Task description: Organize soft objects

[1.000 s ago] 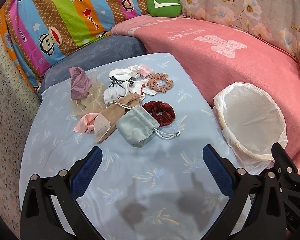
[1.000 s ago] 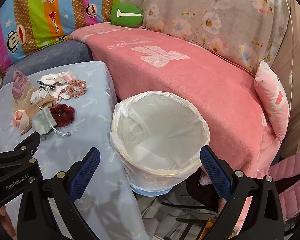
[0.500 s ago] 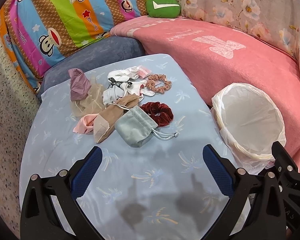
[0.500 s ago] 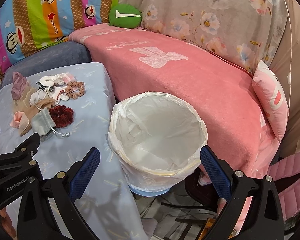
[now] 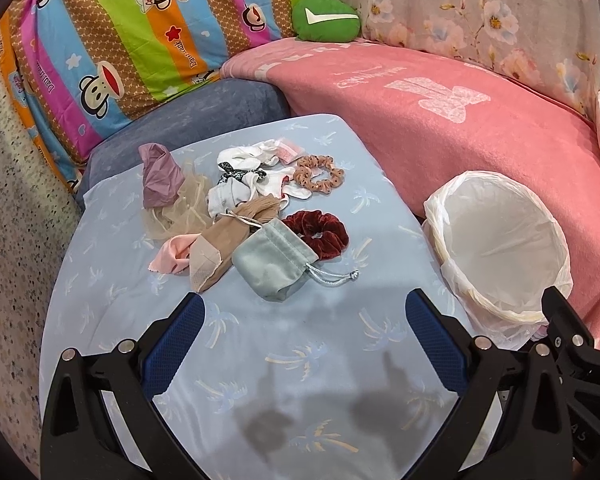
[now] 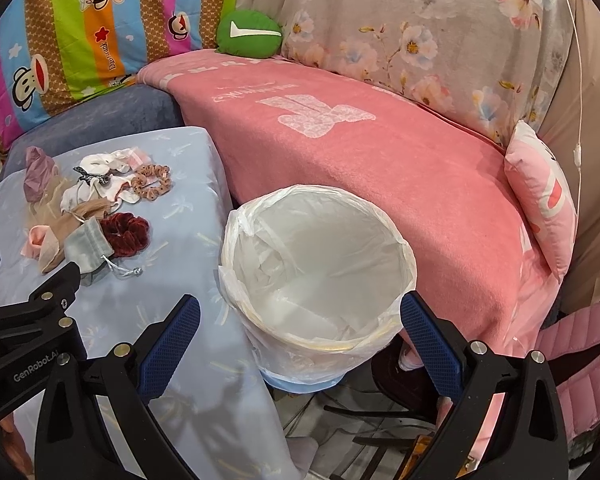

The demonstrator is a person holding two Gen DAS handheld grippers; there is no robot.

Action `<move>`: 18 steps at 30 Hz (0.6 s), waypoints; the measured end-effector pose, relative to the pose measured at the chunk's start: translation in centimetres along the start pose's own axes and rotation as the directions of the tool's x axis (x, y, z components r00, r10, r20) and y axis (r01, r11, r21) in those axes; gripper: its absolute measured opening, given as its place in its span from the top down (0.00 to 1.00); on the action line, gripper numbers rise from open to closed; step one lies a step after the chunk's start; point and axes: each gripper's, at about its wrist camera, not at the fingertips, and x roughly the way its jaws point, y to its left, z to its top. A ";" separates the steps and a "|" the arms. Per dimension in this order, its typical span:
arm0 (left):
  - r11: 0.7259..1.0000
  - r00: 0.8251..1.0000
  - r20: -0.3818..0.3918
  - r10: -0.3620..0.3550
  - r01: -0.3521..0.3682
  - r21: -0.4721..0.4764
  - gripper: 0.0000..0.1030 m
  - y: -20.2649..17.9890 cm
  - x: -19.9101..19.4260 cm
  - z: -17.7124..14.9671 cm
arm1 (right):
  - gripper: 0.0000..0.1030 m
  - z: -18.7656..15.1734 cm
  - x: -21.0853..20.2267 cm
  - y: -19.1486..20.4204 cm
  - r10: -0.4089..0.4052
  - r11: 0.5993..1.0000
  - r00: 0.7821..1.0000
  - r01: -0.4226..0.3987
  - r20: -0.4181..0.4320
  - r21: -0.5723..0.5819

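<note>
Pile of soft items sat at 11 o'clock on the table [image 5: 340, 360]: purple cloth [image 5: 160, 176] leftmost, tan stocking [image 5: 224, 236], grey pouch [image 5: 272, 258], red scrunchie [image 5: 320, 232], peach scrunchie [image 5: 319, 174]. Lined bin [image 5: 500, 252] stood off the table's right edge, at 3 o'clock, apparently empty.

Left gripper [image 5: 302, 344] hung over bare cloth short of the pouch, jaws wide, holding nothing. Right gripper [image 6: 300, 344] hung over the bin, jaws wide, empty.

Against a second ago: both views drifted only slightly; pile untouched, jaws unchanged. Judged: sorting not begun; pouch the nearest pick.
</note>
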 end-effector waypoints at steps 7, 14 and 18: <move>1.000 1.000 0.002 -0.003 0.003 -0.003 0.07 0.2 0.0 0.0 | 0.06 0.0 -0.1 0.2 -0.006 1.000 1.000 0.006 0.000 -0.001; 1.000 1.000 0.010 -0.007 0.007 -0.006 0.07 0.4 0.0 0.0 | 0.06 0.0 -0.2 0.3 -0.009 1.000 1.000 0.009 0.001 -0.002; 1.000 1.000 0.021 -0.010 0.011 -0.009 0.07 0.7 0.0 0.2 | 0.06 0.1 -0.3 0.3 -0.011 1.000 1.000 0.011 0.001 -0.004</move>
